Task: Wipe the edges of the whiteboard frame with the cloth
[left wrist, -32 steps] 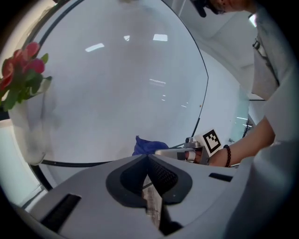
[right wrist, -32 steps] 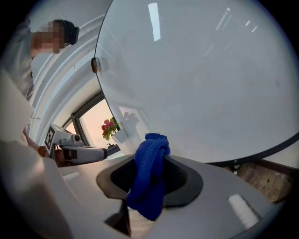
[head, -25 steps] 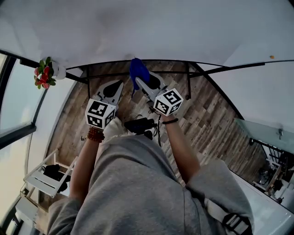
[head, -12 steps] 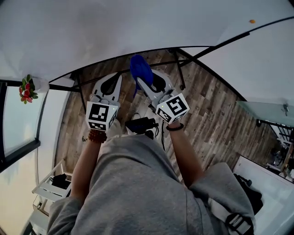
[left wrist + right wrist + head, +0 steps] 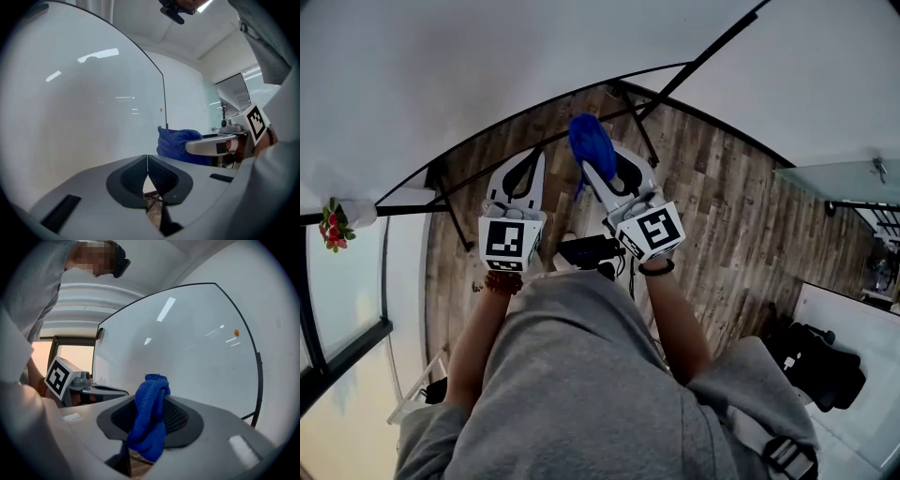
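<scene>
You wear a grey sweatshirt | brown bead bracelet at your left wrist | black band at your right wrist | your left claw and right claw: pale grey shells, dark ribbed pads, black-and-white marker cubes

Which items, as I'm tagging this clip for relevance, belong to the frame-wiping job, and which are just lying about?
For the job: blue cloth, clamped in the right gripper; whiteboard frame.
Lying about: red flowers; black bag. The left gripper is shut on nothing, idle.
</scene>
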